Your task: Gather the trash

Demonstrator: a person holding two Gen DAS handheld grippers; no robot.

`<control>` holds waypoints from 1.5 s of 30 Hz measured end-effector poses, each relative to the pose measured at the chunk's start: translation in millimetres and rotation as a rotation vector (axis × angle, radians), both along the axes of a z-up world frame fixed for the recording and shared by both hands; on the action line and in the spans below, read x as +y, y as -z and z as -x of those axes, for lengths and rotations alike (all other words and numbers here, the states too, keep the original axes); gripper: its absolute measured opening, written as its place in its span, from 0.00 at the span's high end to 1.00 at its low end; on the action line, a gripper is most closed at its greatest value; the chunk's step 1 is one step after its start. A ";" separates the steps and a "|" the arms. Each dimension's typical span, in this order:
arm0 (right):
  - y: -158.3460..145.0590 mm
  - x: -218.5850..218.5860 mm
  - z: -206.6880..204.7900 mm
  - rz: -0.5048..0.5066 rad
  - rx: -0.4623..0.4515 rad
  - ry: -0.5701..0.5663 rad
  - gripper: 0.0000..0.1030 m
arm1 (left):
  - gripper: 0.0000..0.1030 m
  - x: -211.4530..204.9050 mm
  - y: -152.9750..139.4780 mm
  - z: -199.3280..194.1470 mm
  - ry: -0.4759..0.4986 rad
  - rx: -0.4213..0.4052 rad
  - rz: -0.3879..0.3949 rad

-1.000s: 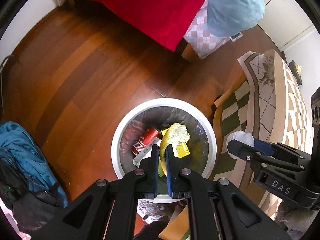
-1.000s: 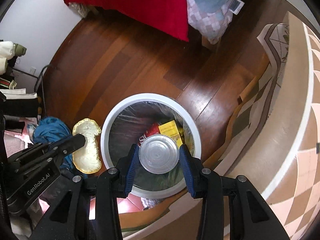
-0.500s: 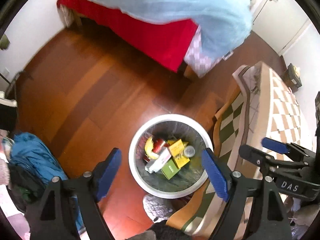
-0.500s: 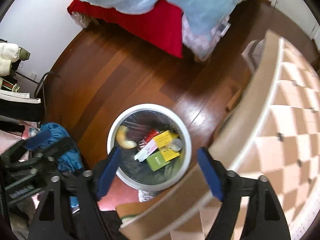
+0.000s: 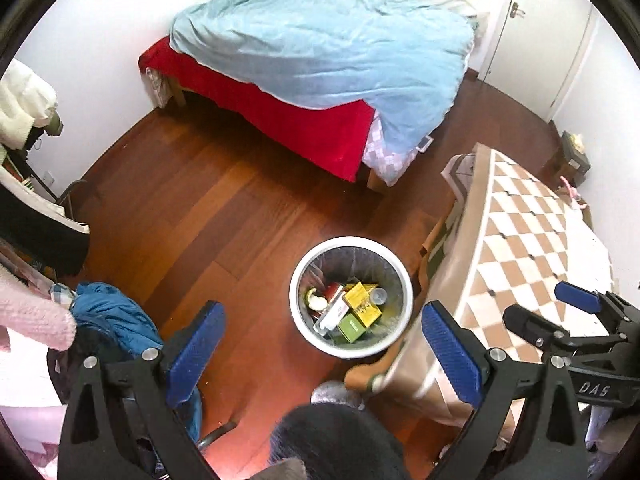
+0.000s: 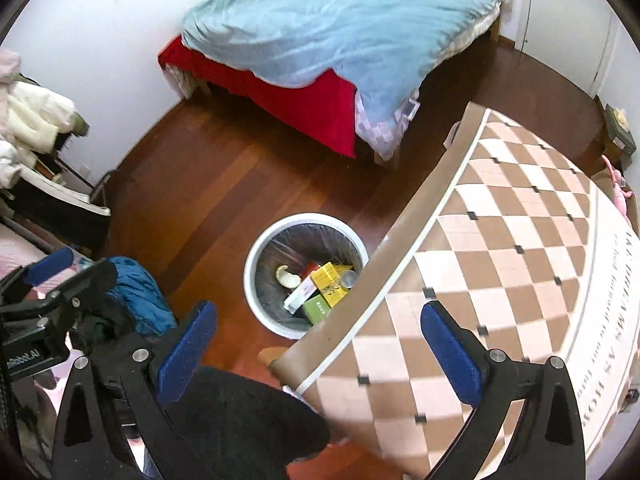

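Left gripper (image 5: 316, 344): jaws spread wide, holding nothing; lower middle of the left wrist view, well above the floor.
Waste bin (image 5: 404, 280): white, round, on the wooden floor at centre frame, just beside the bench (image 5: 520, 240) with the checked cloth.
Trash: already in the bin: banana peel (image 5: 316, 300) at the left, yellow box (image 5: 362, 304), green box (image 5: 351, 327), and a small clear cup (image 5: 379, 295) at the right.
Right gripper (image 6: 318, 344): jaws equally wide and empty, over the bench edge.
Step in hand: likely scanning for leftover rubbish; keep both grippers high and sweep the bench top and floor before descending.
Change: a second ago the left jaws pinched the peel and the right held the cup above the bin; both are now dropped in, and the grippers have lifted away.
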State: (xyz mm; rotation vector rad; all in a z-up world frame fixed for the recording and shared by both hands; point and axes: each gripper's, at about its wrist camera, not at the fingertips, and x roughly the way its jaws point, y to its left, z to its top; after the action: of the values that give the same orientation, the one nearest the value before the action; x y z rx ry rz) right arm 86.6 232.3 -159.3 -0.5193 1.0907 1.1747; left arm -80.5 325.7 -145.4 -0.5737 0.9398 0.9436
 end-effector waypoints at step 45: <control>-201.1 -175.5 53.1 -0.335 0.168 -0.070 0.00 | 0.02 -125.4 -171.4 72.4 0.212 -0.348 -0.045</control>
State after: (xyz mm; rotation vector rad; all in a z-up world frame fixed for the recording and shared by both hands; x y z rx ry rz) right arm 33.6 56.8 41.8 -0.2024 0.9953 1.4485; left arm -152.9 200.4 26.0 -0.5657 0.6500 0.6474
